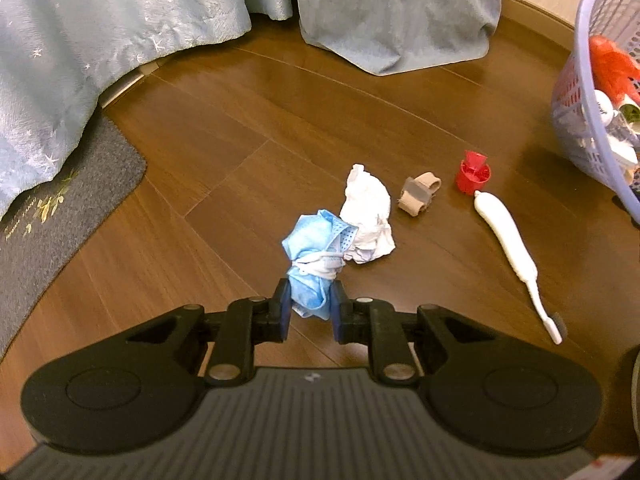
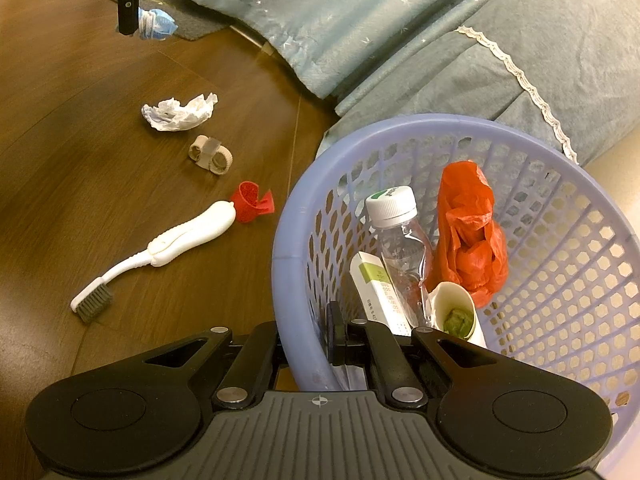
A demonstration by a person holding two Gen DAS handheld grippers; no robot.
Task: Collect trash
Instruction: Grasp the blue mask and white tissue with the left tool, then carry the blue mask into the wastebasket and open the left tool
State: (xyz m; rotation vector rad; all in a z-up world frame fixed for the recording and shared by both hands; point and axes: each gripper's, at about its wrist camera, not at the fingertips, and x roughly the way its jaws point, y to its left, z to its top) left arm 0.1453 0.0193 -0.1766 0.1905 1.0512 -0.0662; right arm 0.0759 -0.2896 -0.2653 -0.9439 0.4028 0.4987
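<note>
My left gripper (image 1: 310, 300) is shut on a crumpled blue face mask (image 1: 316, 232) and holds it above the wooden floor; the right wrist view shows that gripper (image 2: 129, 20) and the mask (image 2: 158, 24) hanging at the top left. Beside it on the floor lie a crumpled white tissue (image 1: 368, 216), a beige ring-shaped piece (image 1: 418, 194), a red cap (image 1: 474, 174) and a white brush (image 1: 508, 248). My right gripper (image 2: 308, 340) is shut on the near rim of the lilac basket (image 2: 292, 240), which is tilted towards me.
In the basket lie a clear bottle (image 2: 400, 240), a red plastic bag (image 2: 468, 232), a small box (image 2: 376, 288) and a paper cup (image 2: 456, 312). Pale blue curtains (image 1: 120, 40) hang along the far side. A grey mat (image 1: 60, 220) lies at the left.
</note>
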